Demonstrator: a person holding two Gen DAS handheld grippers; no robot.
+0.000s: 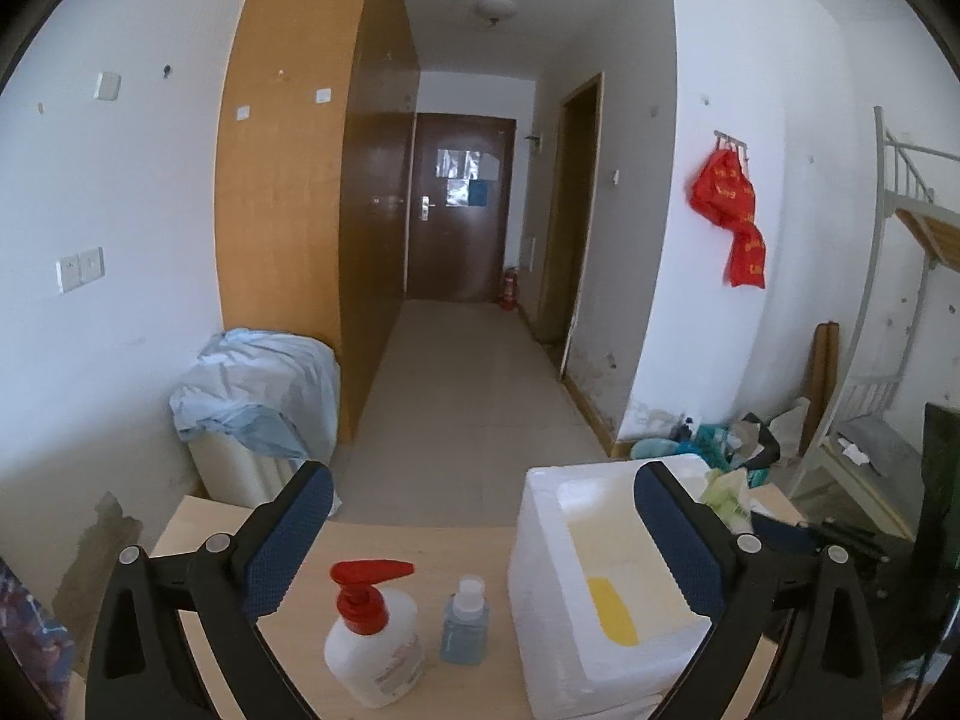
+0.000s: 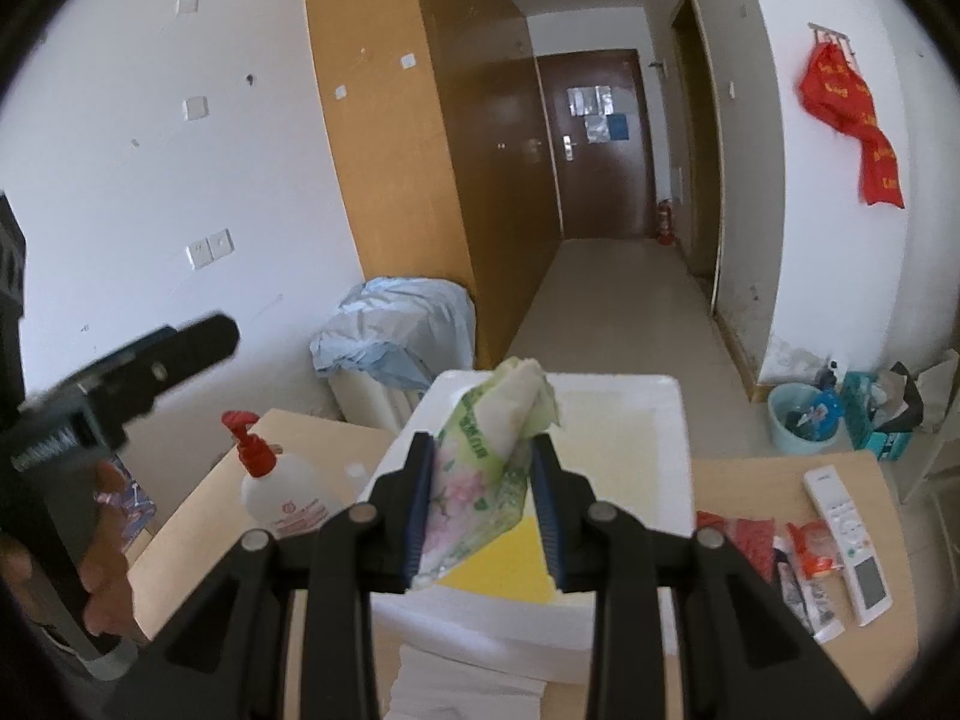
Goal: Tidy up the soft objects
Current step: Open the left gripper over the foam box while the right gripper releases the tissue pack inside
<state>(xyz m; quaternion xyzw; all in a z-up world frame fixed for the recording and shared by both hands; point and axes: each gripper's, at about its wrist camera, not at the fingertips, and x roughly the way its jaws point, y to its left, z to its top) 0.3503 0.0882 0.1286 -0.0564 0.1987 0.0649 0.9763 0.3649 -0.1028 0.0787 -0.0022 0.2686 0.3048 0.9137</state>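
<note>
Right tool: pads clamped on one tissue pack, green floral wrapper, upper end sticking out past the tips. Pack hangs above the one white foam box, which lies just ahead and below; one yellow patch inside it. Left tool: pads wide apart, nothing between. Below its gap, on the table: one red-pump bottle, one small blue bottle; box under its right pad.
</note>
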